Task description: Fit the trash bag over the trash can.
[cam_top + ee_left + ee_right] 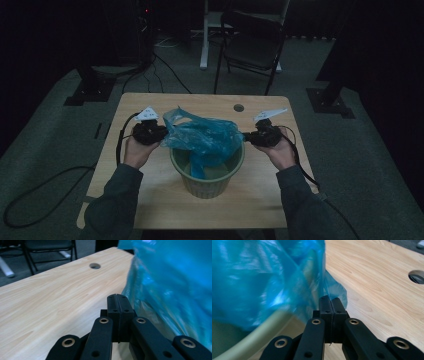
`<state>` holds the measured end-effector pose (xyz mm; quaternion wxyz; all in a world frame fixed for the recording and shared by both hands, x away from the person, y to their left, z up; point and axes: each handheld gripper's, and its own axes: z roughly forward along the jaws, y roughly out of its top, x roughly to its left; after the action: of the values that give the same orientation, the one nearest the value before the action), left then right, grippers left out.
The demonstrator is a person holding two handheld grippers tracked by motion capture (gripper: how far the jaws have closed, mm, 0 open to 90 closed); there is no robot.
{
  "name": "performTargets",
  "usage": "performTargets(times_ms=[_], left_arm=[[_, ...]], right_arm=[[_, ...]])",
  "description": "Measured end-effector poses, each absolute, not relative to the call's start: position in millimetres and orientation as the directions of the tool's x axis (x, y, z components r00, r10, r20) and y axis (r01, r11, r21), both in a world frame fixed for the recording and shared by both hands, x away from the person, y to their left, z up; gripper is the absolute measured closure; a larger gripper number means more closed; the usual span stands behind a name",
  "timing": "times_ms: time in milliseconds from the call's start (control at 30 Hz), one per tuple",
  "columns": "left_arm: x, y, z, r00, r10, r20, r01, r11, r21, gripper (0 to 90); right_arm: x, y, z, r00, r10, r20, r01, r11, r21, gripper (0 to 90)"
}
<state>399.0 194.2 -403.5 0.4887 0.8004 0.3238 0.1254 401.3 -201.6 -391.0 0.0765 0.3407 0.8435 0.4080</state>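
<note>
While a dim room with a folding chair (252,42) lies behind it, a pale wooden table (150,200) carries the whole scene, its round cable hole (239,107) near the far edge. At the table's middle stands a ribbed, pale green wastebasket (207,186), and a crumpled blue plastic bag (205,137) sits partly inside it, the bulk of the film billowing above the rim and one strip hanging down into the bin. A person's hands come in from the near side, sleeves dark, one gripper in each. On the bag's left edge the left gripper (161,134) has its jaws pressed together; in the left gripper view the blue film lies just beside the tips, and whether any of it is pinched cannot be told. At the bag's right edge the right gripper (247,135) has its jaws clamped together on a fold of the bag's edge, just above the basket's rim.
</note>
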Motion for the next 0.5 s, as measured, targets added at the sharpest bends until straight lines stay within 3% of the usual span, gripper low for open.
performTargets(times_ms=[500], left_arm=[[386.9, 184.1, -435.2, 0.756, 0.626, -0.192, 0.456, -0.294, 0.840, 90.0]], right_arm=[[391.3, -189.8, -422.4, -0.778, 0.605, 0.172, 0.534, 0.491, 0.688, 89.4]])
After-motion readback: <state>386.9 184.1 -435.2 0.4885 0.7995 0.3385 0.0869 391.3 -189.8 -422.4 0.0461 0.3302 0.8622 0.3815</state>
